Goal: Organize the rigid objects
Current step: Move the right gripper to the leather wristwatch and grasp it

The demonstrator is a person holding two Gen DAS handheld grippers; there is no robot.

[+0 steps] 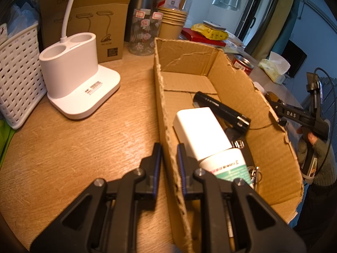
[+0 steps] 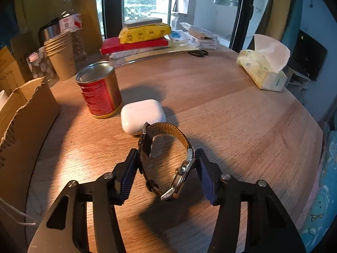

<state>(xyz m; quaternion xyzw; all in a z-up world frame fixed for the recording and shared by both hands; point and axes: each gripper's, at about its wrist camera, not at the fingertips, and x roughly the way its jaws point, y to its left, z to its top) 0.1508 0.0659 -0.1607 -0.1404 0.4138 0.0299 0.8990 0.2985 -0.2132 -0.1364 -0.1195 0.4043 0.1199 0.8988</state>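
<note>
The right gripper (image 2: 166,164) fingers bracket a wristwatch (image 2: 166,160) on the bench (image 2: 231,116); contact appears made, though uncertain. Watch: metal case, tan-lined strap loop. The left gripper (image 1: 169,158) fingers pinch the cardboard box (image 1: 263,126) wall.

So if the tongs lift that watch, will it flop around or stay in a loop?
The watch stands on the table as a closed loop, so it will probably keep that shape. The leather-looking strap may squash a little between the right tongs. The shiny metal case looks smooth, so it might slip or twist.
</note>
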